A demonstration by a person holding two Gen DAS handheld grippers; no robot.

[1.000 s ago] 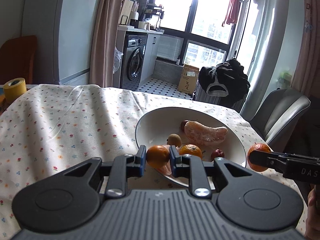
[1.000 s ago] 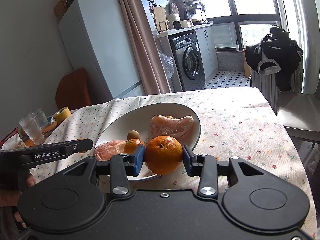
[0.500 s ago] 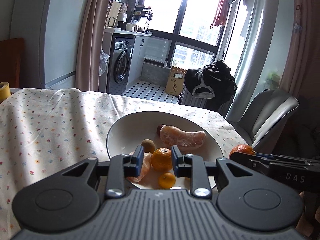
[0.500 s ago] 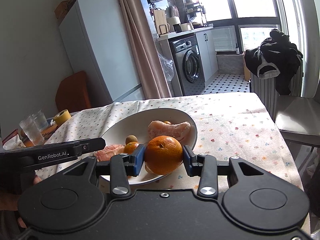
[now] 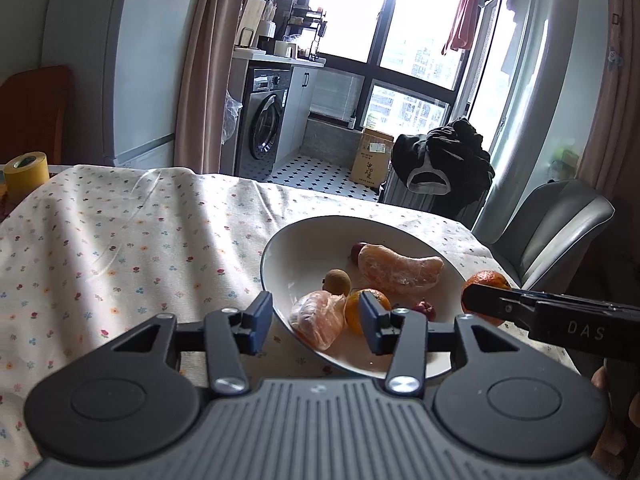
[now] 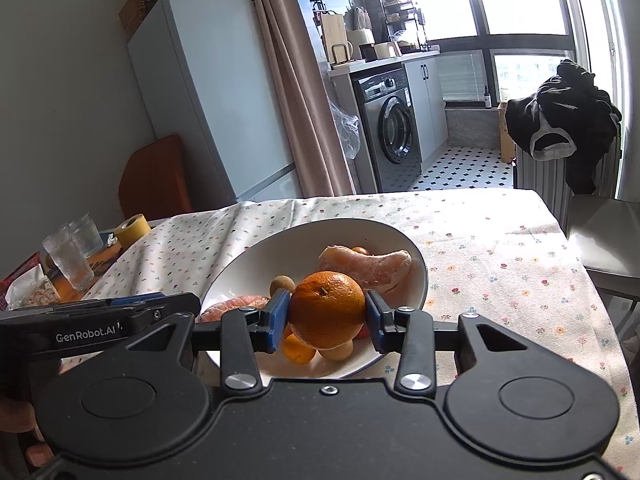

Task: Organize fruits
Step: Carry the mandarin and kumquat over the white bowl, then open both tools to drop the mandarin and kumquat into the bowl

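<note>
A white bowl (image 5: 304,236) on the flowered tablecloth holds two peeled citrus segments (image 5: 400,270), a brown round fruit (image 5: 337,282), a small red fruit (image 5: 426,308) and a small orange (image 5: 362,306). My left gripper (image 5: 314,322) is open at the bowl's near rim, nothing between its fingers, the small orange lying just beyond its right finger. My right gripper (image 6: 326,316) is shut on a larger orange (image 6: 326,308), held above the near part of the bowl (image 6: 320,226). From the left wrist view that orange (image 5: 484,284) shows at the bowl's right side.
Yellow tape (image 6: 132,228), drinking glasses (image 6: 74,256) and snack packets sit at the table's left end. A grey chair (image 5: 552,224) stands at the right corner, dark clothes on a rack (image 5: 440,168) beyond it. A person's hand (image 6: 24,420) holds the left gripper.
My left gripper has opened and let go of the small orange, which now lies in the bowl. The right gripper has moved in over the bowl with its orange.
</note>
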